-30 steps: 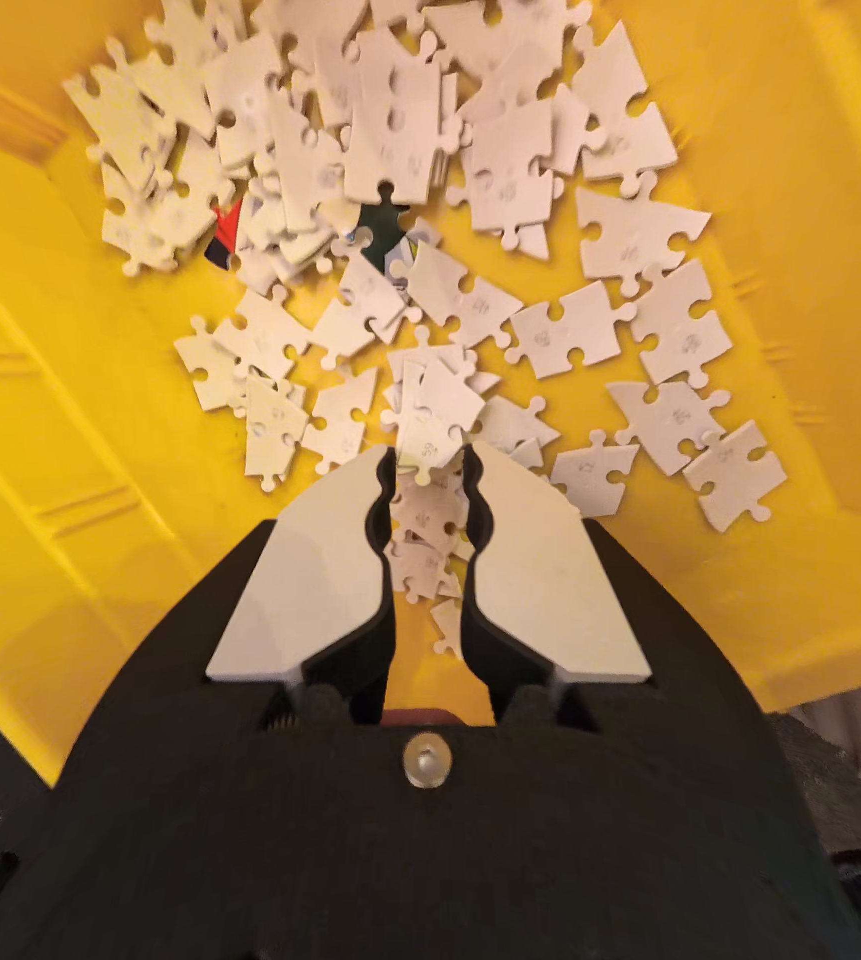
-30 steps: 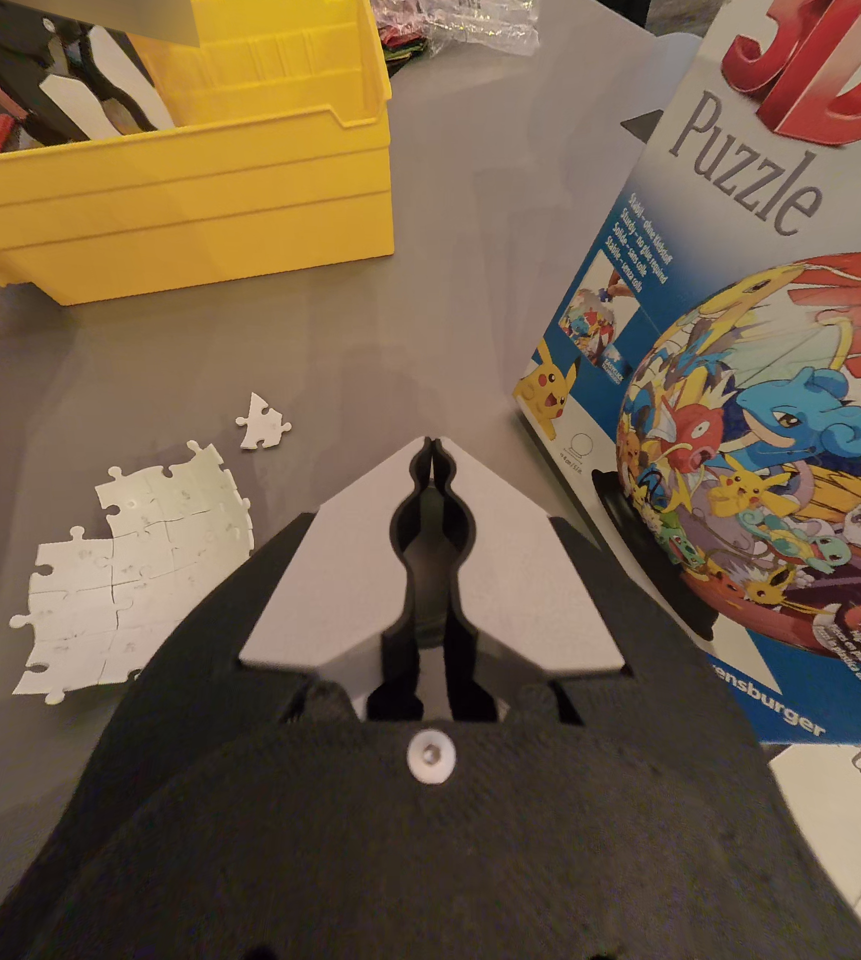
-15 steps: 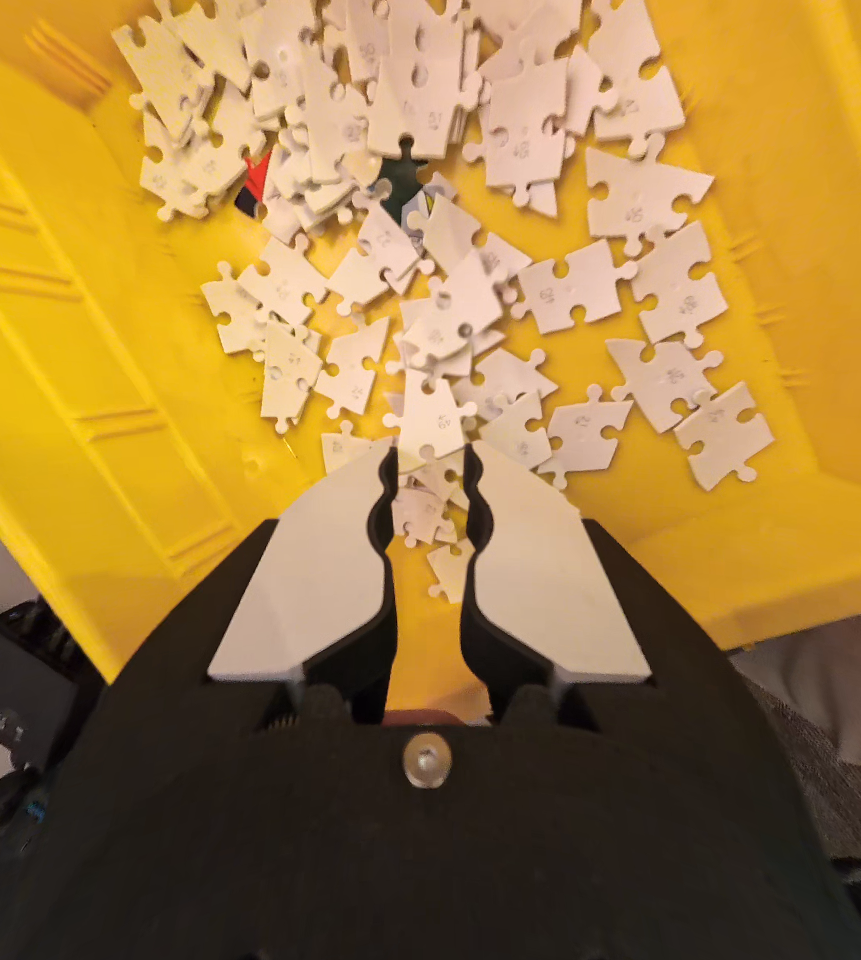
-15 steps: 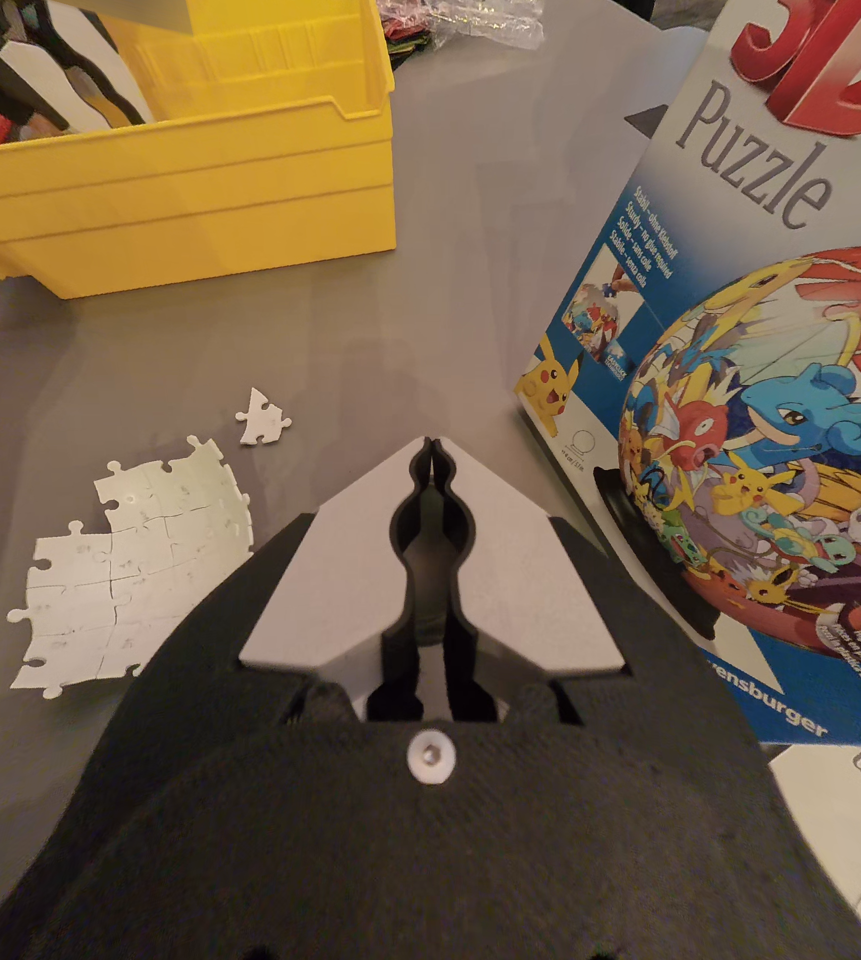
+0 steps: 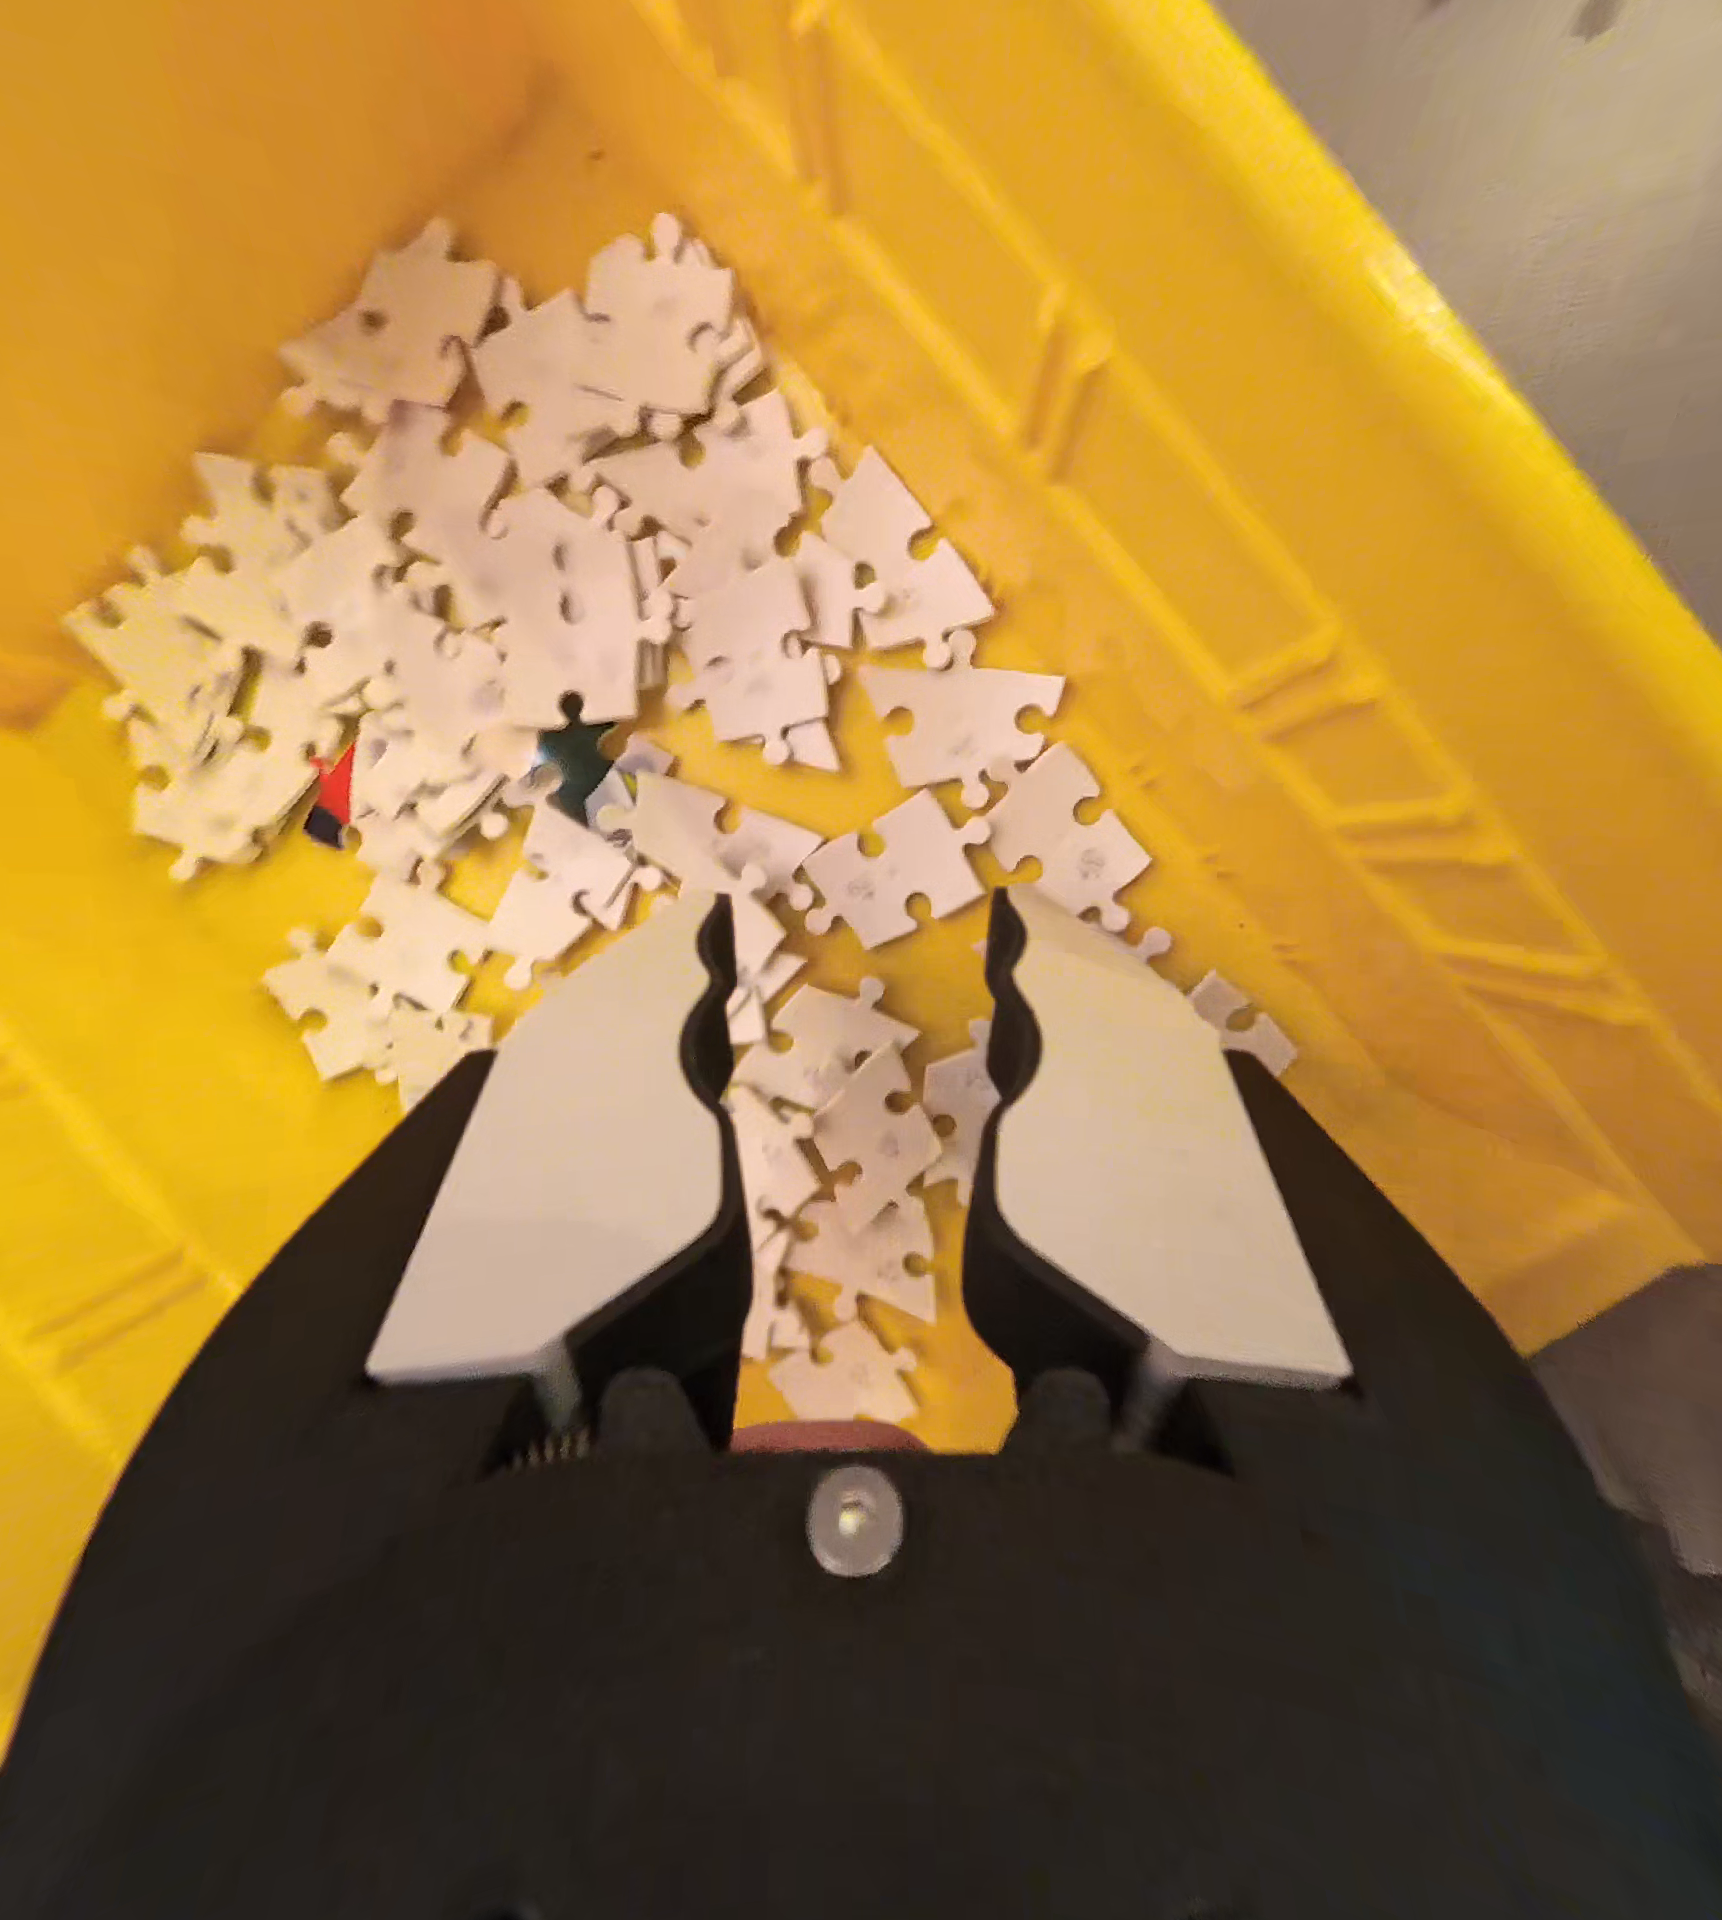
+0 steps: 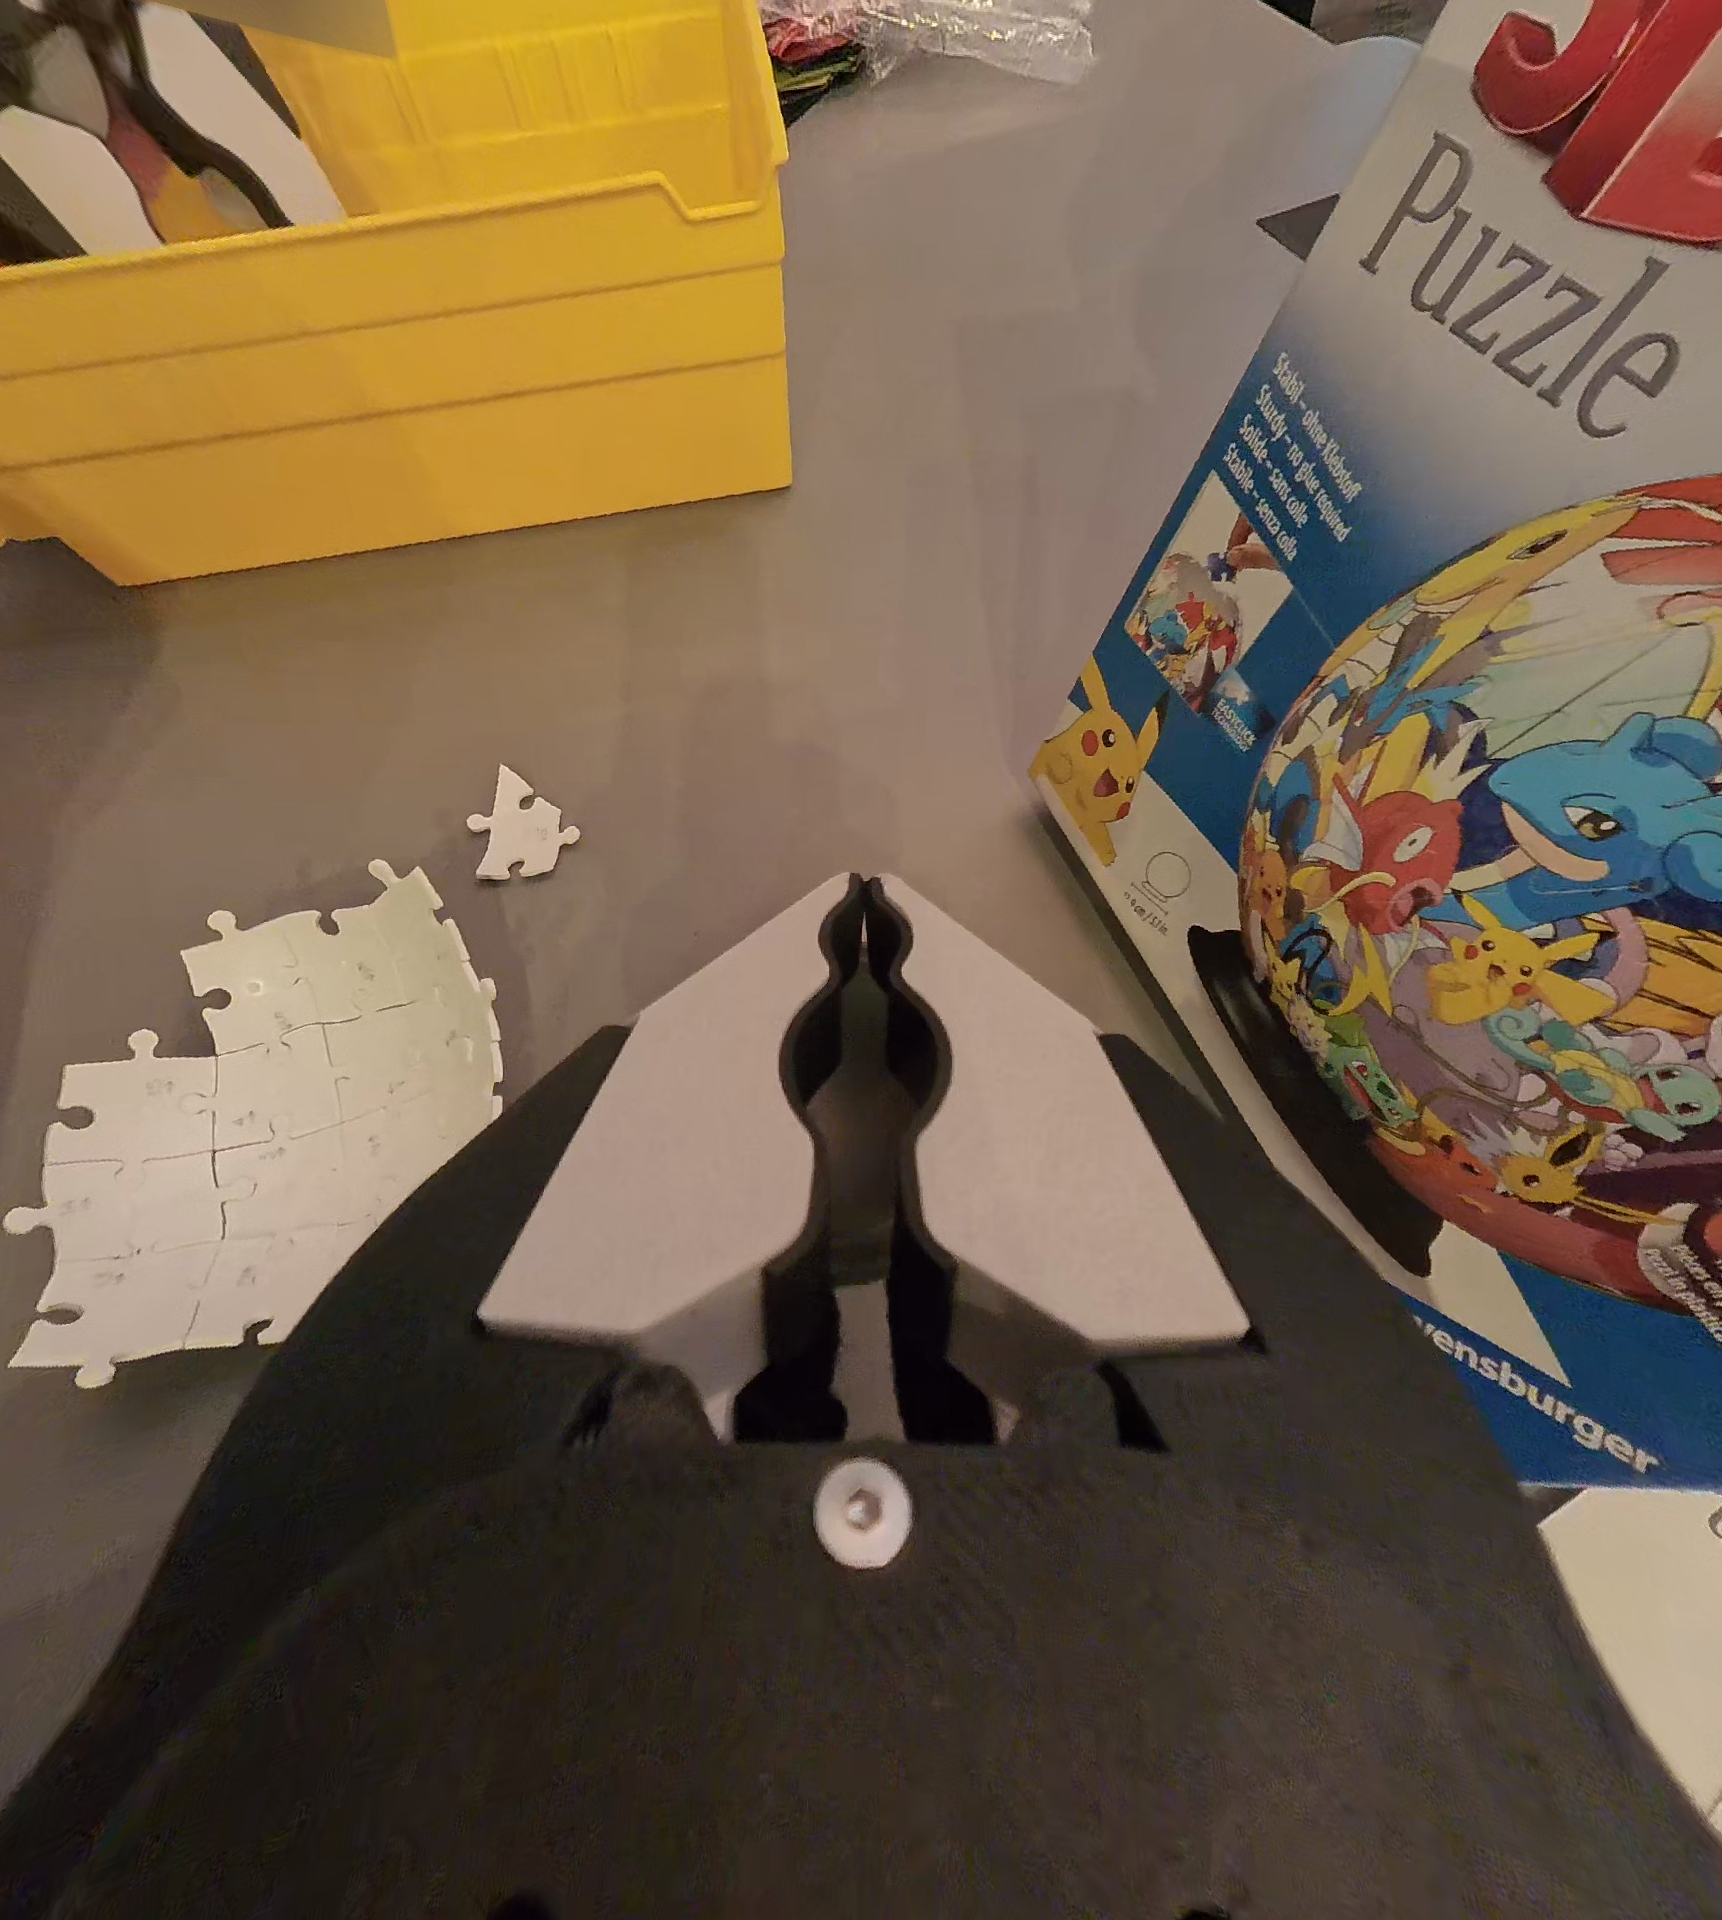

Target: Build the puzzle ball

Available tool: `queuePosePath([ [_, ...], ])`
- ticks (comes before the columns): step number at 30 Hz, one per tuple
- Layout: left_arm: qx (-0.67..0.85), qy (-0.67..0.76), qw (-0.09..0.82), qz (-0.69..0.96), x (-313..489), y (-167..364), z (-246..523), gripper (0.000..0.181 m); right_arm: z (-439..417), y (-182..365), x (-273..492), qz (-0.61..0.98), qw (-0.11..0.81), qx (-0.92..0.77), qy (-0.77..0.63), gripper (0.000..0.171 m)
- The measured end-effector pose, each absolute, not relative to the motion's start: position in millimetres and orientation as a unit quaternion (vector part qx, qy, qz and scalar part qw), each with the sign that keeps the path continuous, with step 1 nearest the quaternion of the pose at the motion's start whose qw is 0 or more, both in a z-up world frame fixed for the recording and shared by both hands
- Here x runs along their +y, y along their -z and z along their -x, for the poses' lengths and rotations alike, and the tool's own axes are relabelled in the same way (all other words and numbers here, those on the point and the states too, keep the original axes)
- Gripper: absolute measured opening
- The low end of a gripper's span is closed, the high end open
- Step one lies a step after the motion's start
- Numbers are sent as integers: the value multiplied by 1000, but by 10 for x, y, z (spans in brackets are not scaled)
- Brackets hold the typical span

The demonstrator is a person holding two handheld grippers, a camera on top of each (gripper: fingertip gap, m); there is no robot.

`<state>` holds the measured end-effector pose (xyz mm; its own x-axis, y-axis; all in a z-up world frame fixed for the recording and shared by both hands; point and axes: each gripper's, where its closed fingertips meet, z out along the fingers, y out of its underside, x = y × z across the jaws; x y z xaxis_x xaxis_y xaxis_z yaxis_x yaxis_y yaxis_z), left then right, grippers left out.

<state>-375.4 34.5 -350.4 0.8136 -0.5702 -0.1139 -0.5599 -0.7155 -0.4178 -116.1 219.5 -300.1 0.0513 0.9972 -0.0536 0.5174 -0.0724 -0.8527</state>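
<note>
My left gripper (image 5: 857,914) is open inside the yellow bin (image 5: 1200,520), just above a heap of white, face-down puzzle pieces (image 5: 566,613). Loose pieces (image 5: 867,1132) lie under the gap between its fingers, and neither pad presses on them. It also shows in the right wrist view (image 6: 140,156), dipped into the bin (image 6: 369,395). My right gripper (image 6: 862,883) is shut with nothing between its tips and hovers over the grey table (image 6: 732,675). To its left lie a curved patch of joined white pieces (image 6: 265,1122) and a single loose piece (image 6: 522,826).
The puzzle box (image 6: 1459,727) with the picture of the ball stands at the right of the table. A crumpled clear plastic bag (image 6: 940,31) lies at the far edge. The bin walls close in around the left gripper. The gap from one gripper's tips to the other's is roughly 35 centimetres.
The left jaws have opened wide, and the white piece that sat between their tips is no longer there. The left gripper has swung within the bin. The right gripper has stayed still and shut.
</note>
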Motion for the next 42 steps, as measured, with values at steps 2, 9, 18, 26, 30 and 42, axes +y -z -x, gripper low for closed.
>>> queuePosePath([
  [2, 318, 5, 205, 925, 374, 3605, 3760, 43, 1159, 2998, 2191, 640, 339, -591, -354, 0],
  [9, 272, 24, 152, 950, 247, 3725, 3937, 18, 1137, 3009, 2220, 643, 339, -590, -351, 0],
  [18, 235, -5, 168, 957, 204, 3529, 4156, 21, 1142, 3025, 2213, 643, 337, -591, -352, 0],
  [26, 238, -25, 192, 952, 470, 3593, 4168, 31, 1142, 3022, 2204, 641, 336, -593, -352, 0],
  [30, 234, -43, 217, 947, 681, 3586, 4175, 34, 1143, 3030, 2200, 641, 335, -593, -354, 0],
  [42, 250, -31, 198, 947, 844, 3742, 4099, 24, 1120, 3008, 2210, 639, 337, -592, -356, 0],
])
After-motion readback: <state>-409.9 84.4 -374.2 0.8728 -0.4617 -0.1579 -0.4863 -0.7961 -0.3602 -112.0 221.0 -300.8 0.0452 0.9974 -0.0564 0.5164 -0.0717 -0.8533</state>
